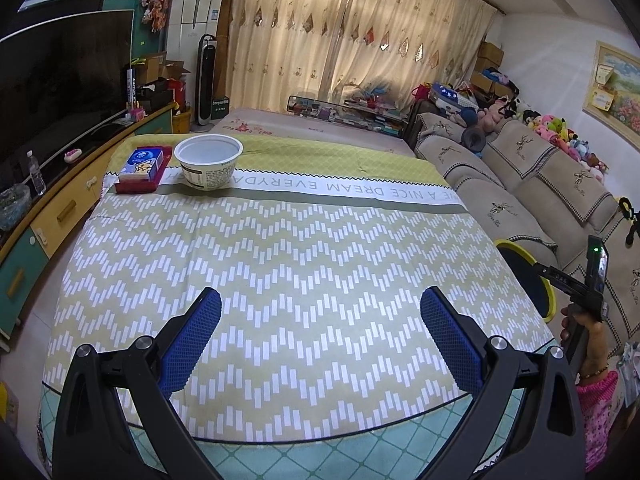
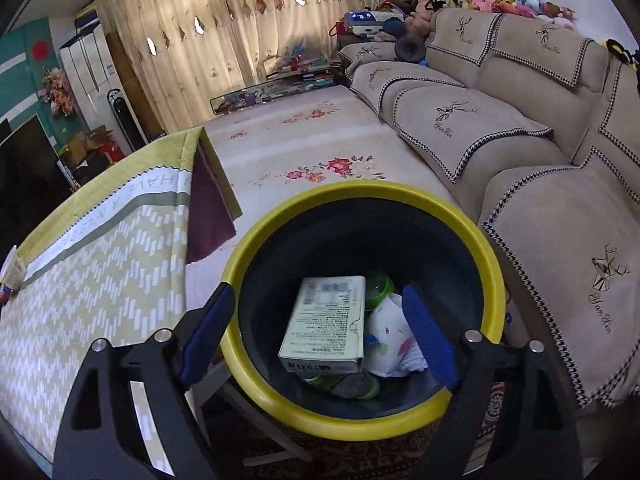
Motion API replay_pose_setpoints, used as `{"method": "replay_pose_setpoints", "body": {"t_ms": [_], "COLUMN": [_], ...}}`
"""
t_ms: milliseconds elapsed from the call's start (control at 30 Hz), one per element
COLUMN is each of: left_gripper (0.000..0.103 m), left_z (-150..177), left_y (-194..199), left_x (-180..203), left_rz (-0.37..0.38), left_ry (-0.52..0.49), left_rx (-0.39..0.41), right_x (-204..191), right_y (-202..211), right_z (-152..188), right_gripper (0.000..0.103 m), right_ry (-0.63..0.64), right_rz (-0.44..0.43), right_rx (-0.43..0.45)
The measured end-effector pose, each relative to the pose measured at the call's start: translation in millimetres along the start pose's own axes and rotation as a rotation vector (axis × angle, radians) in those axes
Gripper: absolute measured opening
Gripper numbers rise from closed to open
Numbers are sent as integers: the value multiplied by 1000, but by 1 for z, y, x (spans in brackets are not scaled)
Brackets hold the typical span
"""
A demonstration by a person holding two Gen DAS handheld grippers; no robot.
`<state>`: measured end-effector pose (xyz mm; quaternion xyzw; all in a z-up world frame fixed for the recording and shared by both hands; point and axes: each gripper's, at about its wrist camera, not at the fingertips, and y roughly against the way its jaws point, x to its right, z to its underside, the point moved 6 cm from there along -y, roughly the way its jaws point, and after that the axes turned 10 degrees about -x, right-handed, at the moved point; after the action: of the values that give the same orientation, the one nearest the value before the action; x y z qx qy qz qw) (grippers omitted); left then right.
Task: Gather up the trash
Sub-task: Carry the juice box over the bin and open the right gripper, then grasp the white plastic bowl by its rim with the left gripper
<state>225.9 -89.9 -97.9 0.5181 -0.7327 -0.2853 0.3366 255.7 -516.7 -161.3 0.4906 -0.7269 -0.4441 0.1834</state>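
Hovering over the yellow-rimmed dark plastic trash bin [image 2: 362,420], the right gripper [image 2: 320,336] has its blue-padded fingers spread with nothing between them; a pale cardboard carton [image 2: 326,320] lies inside the bin. The left gripper [image 1: 320,344], also spread and empty, faces the cloth-covered bench [image 1: 280,260], where a white printed paper bowl [image 1: 208,162] stands at the far end. Likely light and crushable, it is best pinched across its rim.

a: what's beyond the fingers?
b: a table [image 1: 304,240] under a zigzag cloth; far past the left finger sit a white bowl [image 1: 208,162] and a tissue pack [image 1: 141,169], just beside each other.
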Motion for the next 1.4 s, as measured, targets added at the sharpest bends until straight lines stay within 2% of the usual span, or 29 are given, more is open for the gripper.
{"method": "replay_pose_setpoints", "body": {"t_ms": [200, 533, 633, 700, 900, 1067, 1333, 1400], "left_gripper": [98, 98, 93, 86, 80, 77, 63, 61], "left_z": [-25, -114, -134, -147, -168, -178, -182, -184], "left_y": [-12, -63, -81, -101, -154, -182, -217, -222], "left_x": [-10, -42, -49, -54, -77, -95, -109, -114], "left_rz": [-14, -99, -127, -146, -227, -288, -310, -335], "left_ry": [-2, -45, -56, -61, -49, -38, -15, -12], "left_rx": [-2, -36, -62, -93, -186, -220, -289, -287], "right_x": [-4, -17, -19, -20, -22, -22, -23, -24], "right_y": [12, 18, 17, 17, 16, 15, 13, 13], "right_z": [-1, -6, -7, -9, -10, -10, -7, -6], "right_gripper": [84, 85, 85, 85, 86, 86, 86, 86], "right_ry": [19, 37, 41, 43, 58, 59, 62, 64], "right_rz": [-16, -33, -31, -30, -29, -31, -39, -41], "right_rx": [25, 31, 29, 27, 21, 17, 8, 7]}}
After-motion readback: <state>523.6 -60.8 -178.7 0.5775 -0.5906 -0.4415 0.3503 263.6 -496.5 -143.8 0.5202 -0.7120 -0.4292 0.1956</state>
